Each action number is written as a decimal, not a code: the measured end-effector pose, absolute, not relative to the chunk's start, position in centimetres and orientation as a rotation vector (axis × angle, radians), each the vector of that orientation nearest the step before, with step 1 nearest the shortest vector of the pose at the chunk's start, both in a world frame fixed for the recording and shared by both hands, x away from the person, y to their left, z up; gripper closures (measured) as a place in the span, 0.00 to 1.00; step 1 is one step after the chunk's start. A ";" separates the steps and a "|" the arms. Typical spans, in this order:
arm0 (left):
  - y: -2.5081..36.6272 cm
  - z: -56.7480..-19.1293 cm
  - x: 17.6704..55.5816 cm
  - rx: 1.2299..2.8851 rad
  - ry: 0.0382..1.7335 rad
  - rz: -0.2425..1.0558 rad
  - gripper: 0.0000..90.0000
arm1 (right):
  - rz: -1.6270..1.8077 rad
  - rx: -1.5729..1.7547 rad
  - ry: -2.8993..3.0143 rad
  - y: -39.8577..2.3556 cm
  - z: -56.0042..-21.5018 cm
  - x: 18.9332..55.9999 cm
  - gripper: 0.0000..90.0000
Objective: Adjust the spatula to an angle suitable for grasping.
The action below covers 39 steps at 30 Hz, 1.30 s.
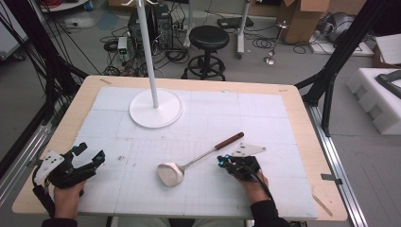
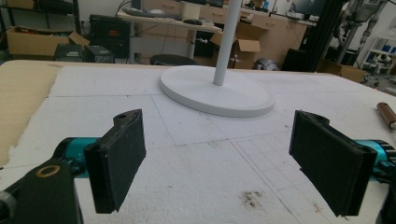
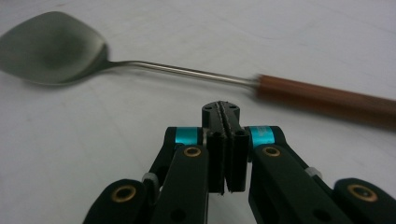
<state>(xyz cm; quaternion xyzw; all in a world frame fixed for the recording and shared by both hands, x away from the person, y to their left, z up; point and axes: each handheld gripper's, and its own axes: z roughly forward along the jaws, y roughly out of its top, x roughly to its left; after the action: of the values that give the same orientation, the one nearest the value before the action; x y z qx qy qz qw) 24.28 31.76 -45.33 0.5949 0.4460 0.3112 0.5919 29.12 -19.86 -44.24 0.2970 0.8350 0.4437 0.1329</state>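
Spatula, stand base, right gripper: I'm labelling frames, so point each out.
spatula point(image 1: 171, 173), high view, on its metal blade.
stand base point(image 1: 165, 116), high view, on the white disc's bare rim.
right gripper point(image 3: 226, 122), right gripper view, between its fingertips.

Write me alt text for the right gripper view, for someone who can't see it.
The right gripper, its two black jaws pressed shut on nothing, points at a metal spatula lying flat on the white table surface just beyond it. The spatula's steel blade is at upper left; its brown wooden handle runs off to the right.
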 end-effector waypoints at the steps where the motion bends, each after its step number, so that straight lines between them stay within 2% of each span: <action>1: 31.8 -45.3 24.3 1.384 1.039 0.724 0.21 | 1.285 0.835 2.447 -18.8 -44.1 29.2 1.00; 8: 31.8 -45.3 24.3 1.383 1.038 0.720 0.21 | 1.185 0.756 2.575 -13.8 -44.5 30.2 1.00; 19: 31.8 -45.3 24.3 1.382 1.042 0.717 0.21 | 1.201 0.802 2.531 -12.7 -44.7 31.4 1.00; 24: 31.8 -45.3 24.3 1.383 1.041 0.718 0.21 | 1.274 0.928 2.386 -15.6 -43.5 33.2 1.00; 26: 31.8 -45.3 24.3 1.383 1.043 0.717 0.21 | 1.235 1.083 2.218 -19.0 -42.6 35.5 1.00; 27: 31.8 -45.3 24.3 1.380 1.042 0.716 0.21 | 1.235 1.083 2.218 -19.0 -42.6 35.5 1.00; 29: 31.8 -45.3 24.3 1.381 1.043 0.716 0.21 | 1.117 1.200 2.079 -22.6 -42.1 38.3 1.00; 31: 31.8 -45.3 24.3 1.380 1.043 0.716 0.21 | 1.052 1.268 2.049 -24.3 -42.3 39.7 1.00; 39: 31.8 -45.3 24.3 1.384 1.031 0.718 0.21 | 0.972 1.340 2.057 -25.9 -43.5 42.7 1.00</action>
<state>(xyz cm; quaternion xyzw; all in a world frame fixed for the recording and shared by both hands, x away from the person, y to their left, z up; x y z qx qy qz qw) 24.27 31.79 -45.35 0.5956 0.4437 0.3090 0.5941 42.67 -25.88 -43.45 0.4917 0.7547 0.3565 0.2481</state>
